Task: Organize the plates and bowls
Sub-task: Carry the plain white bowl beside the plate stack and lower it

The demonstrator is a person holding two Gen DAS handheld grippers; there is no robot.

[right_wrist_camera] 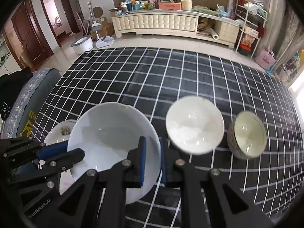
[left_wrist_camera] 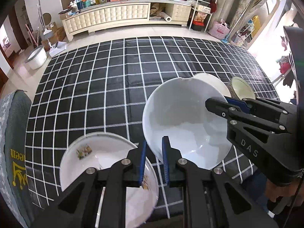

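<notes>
A large white bowl (left_wrist_camera: pixel 182 121) is held above the black-and-white checked tablecloth (left_wrist_camera: pixel 114 87) by both tools at once. The left gripper (left_wrist_camera: pixel 154 161) is closed on the bowl's near rim, one blue pad (left_wrist_camera: pixel 165 157) lying inside the bowl and the other outside; the right gripper (right_wrist_camera: pixel 153 161) is closed likewise on the rim at the bowl's opposite side, with only the thickness of the wall between its pads. A chip is noted on the far rim of this bowl (seen in both views). Beneath and to the left of it, a white plate with printed floral motifs (left_wrist_camera: pixel 98 152) rests on the cloth, partly hidden by the left gripper. To the right, a smaller white bowl (right_wrist_camera: pixel 194 125) stands on the cloth, and just beside it a patterned bowl with a pale green interior (right_wrist_camera: pixel 247 134); the two are close but not seen to touch. Lettering is legible in three places: "DAS" on the right gripper body as seen from the left wrist, "GenRobot.AI" on the left gripper body as seen from the right wrist, and yellow letters ending in "een" on a dark fabric item (left_wrist_camera: pixel 17 142) at the table's left edge, the rest of that word being cut off. Labels on the cluttered cream cabinet (right_wrist_camera: pixel 157 22) against the far wall are too small to be read.
</notes>
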